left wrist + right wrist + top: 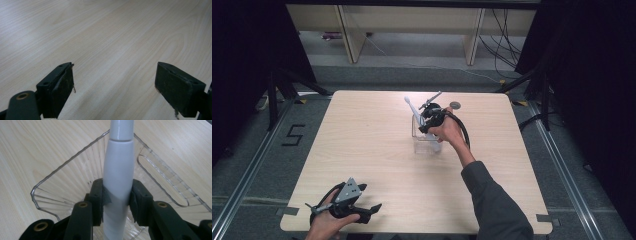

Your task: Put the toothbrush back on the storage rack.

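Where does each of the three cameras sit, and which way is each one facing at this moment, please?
High view: above the person's side, looking forward and down on the table; both forearms, the left gripper and the right gripper show.
Left gripper view: rides the left gripper, looking along its open jaws at bare tabletop.
Right gripper view: rides the right gripper, looking along jaws shut on a white toothbrush inside a clear container.
Shared: high and right gripper views both show the toothbrush and the container.

Even overhead light on the pale wooden table, dark surroundings, soft blur in both gripper views
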Available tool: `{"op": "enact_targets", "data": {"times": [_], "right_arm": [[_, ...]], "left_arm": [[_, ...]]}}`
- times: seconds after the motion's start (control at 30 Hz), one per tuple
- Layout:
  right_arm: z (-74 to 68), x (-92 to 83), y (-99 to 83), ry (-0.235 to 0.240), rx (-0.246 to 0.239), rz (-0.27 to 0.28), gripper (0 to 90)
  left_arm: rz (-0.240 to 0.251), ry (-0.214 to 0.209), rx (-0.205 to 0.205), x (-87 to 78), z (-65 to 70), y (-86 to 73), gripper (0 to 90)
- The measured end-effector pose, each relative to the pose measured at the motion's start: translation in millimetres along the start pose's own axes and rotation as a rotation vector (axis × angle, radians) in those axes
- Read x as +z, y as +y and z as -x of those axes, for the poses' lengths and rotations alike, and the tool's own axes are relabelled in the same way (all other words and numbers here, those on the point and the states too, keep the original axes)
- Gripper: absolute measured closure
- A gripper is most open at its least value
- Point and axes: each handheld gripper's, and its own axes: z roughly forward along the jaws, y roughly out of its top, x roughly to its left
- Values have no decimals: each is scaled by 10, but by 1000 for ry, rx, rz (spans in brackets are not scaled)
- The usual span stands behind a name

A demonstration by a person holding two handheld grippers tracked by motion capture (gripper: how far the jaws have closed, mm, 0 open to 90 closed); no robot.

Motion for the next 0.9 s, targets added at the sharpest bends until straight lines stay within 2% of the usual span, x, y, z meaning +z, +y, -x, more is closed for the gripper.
{"op": "enact_targets", "data": {"times": [0.03, 0.07, 0.1, 0.17, 0.27, 0.37, 0.4, 0.43, 0.47, 0.5, 0.53, 0.63, 0.67, 0.7, 0.73, 0.77, 0.8, 0.87, 0.9], "right_arm": [[4, 0, 1, 1, -3, -1, 666], [9, 4, 2, 1, -6, 1, 666], [9, 5, 0, 0, -2, 2, 666], [12, 4, -3, -2, -2, 1, 664], [14, 3, 2, -2, 8, 6, 662], [20, -11, 4, 5, 0, 22, 633], [6, -32, 4, -4, 16, 22, 626], [21, -44, 8, -4, -15, 44, 613], [22, -62, 1, -8, -12, 53, 600], [3, -101, 7, -5, 26, 47, 592], [15, -128, -1, -13, 11, 57, 589], [16, -191, -17, -16, 14, 83, 572], [23, -202, -22, -14, -1, 92, 572], [16, -217, -28, -3, 9, 93, 567], [25, -224, -34, -16, -5, 98, 561], [19, -234, -33, -1, -1, 99, 558], [20, -227, -34, -9, -8, 114, 557], [17, -250, -36, -9, 5, 104, 556], [28, -255, -34, 5, -22, 129, 550]], "left_arm": [[-24, 6, 24, -12, -15, 3, 150], [-13, 1, 10, -5, -4, 2, 149], [-27, 7, 25, -15, -15, 3, 149], [-19, 4, 16, -12, -10, 2, 150], [-31, 5, 29, -16, -19, 3, 150], [-25, 5, 25, -16, -15, 3, 150], [-3, -3, -1, -3, 4, 0, 150], [-28, 7, 23, -16, -15, 3, 149], [-20, 2, 15, -9, -9, 0, 149], [-10, -2, 5, 0, 0, -2, 150], [-18, -1, 15, -4, -5, 1, 150], [-14, -1, 9, 1, 0, -1, 149], [-15, -7, 8, 2, -4, -2, 149], [-23, -6, 17, -4, -10, -2, 149], [-14, -5, 8, 3, -3, -2, 149], [-12, -5, 6, 4, -1, -2, 150], [-12, -5, 6, 4, -2, -2, 150], [-13, -5, 7, 4, -3, -2, 150], [-49, 7, 37, -13, -30, 3, 150]]}}
